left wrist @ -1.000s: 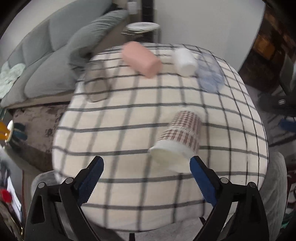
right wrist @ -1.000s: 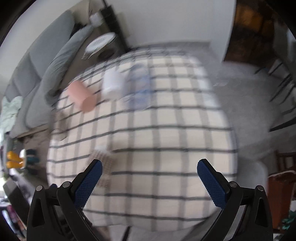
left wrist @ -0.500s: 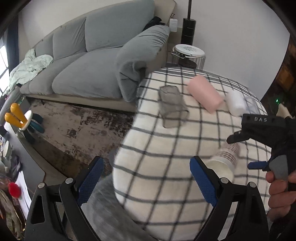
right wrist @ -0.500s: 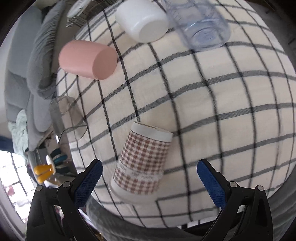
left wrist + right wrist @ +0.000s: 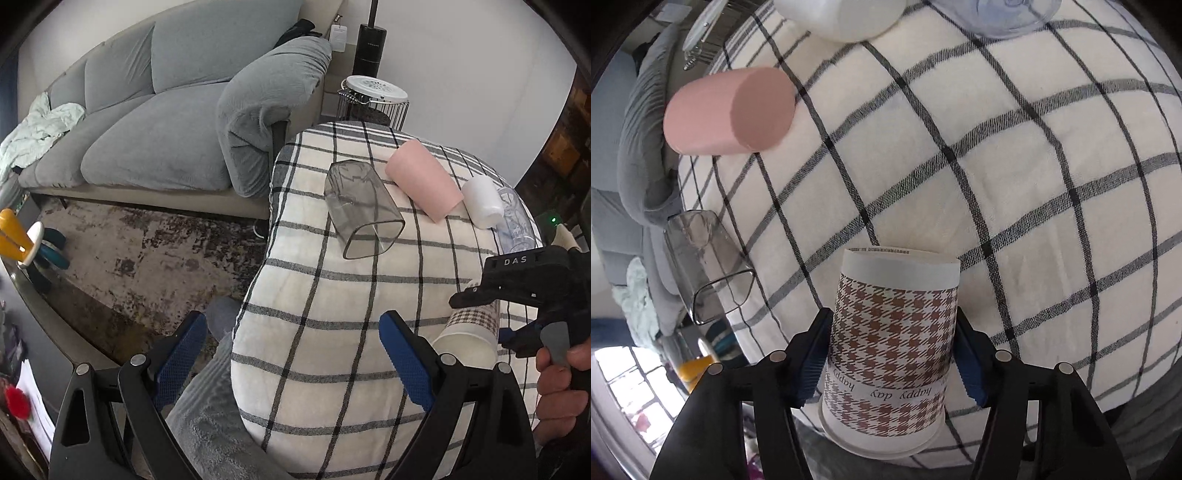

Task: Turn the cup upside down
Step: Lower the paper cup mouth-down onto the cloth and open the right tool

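Note:
A paper cup with a brown houndstooth pattern (image 5: 892, 343) lies on its side on the checked tablecloth (image 5: 1015, 184), its mouth toward me. My right gripper (image 5: 892, 354) is shut on the cup, one blue pad on each side of it. In the left wrist view the cup (image 5: 467, 334) shows at the right with the right gripper (image 5: 524, 291) and a hand around it. My left gripper (image 5: 291, 365) is open and empty, above the table's near left edge.
A pink cup (image 5: 423, 181), a smoky glass tumbler (image 5: 360, 208), a white cup (image 5: 482, 201) and a clear bluish cup (image 5: 515, 221) lie on their sides on the table. A grey sofa (image 5: 155, 122), a rug (image 5: 129, 251) and a wire side table (image 5: 373, 96) stand beyond.
My right gripper has moved in and closed on the houndstooth cup. My left gripper has swung to the left, away from the cup, and stays open.

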Demonstrator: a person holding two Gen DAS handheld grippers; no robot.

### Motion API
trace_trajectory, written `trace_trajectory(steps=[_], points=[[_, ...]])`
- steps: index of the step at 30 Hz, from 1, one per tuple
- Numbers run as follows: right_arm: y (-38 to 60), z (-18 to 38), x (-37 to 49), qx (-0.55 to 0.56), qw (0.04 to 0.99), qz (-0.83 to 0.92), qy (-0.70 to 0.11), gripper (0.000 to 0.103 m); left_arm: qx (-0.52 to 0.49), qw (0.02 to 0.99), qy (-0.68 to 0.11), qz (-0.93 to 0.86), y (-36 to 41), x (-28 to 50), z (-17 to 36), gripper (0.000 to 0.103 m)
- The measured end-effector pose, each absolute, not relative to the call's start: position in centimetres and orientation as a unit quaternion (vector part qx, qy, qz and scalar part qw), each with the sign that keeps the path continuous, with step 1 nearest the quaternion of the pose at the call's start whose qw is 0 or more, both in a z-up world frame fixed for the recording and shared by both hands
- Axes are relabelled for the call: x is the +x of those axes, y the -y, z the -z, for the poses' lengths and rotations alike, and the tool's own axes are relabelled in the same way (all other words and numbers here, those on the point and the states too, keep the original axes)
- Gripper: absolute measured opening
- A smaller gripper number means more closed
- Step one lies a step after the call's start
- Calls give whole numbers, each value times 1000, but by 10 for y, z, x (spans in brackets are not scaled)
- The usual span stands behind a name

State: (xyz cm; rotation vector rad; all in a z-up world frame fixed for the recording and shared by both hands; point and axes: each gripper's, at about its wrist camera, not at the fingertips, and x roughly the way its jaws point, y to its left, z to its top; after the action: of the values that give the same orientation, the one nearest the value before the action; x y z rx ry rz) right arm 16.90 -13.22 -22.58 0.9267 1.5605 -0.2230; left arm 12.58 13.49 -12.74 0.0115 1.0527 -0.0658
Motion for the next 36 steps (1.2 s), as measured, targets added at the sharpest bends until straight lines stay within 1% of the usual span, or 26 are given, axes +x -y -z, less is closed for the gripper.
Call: trace_trajectory(steps=[3,7,10,13,16,18,22,29,34,36], points=[[136,215,166,391,627,89,-668,61,7,864,-502,34,-131,124,128,95],[149,179,164,360,692,79,-621,61,5,869,-493,28,-119,124,128,95],[152,148,166,290,773,87,-557,61,1,874,-486,13,-107,125,134,95],[154,128,161,208,847,101,-480,61,-7,874,-485,-2,-96,122,144,95],[150,126,153,135,895,112,-411,61,-13,874,-486,-25,-84,116,158,95],[147,132,150,102,909,120,-386,61,-14,873,-487,-33,-77,112,166,95],[153,153,144,98,905,128,-395,61,-13,869,-493,-42,-72,102,175,95],[140,170,120,78,899,124,-412,62,-5,858,-512,-38,-72,93,187,95],[131,180,107,75,890,112,-436,63,-8,859,-510,-36,-75,88,183,95],[129,184,104,76,887,111,-441,64,-7,861,-508,-33,-76,86,182,95]])
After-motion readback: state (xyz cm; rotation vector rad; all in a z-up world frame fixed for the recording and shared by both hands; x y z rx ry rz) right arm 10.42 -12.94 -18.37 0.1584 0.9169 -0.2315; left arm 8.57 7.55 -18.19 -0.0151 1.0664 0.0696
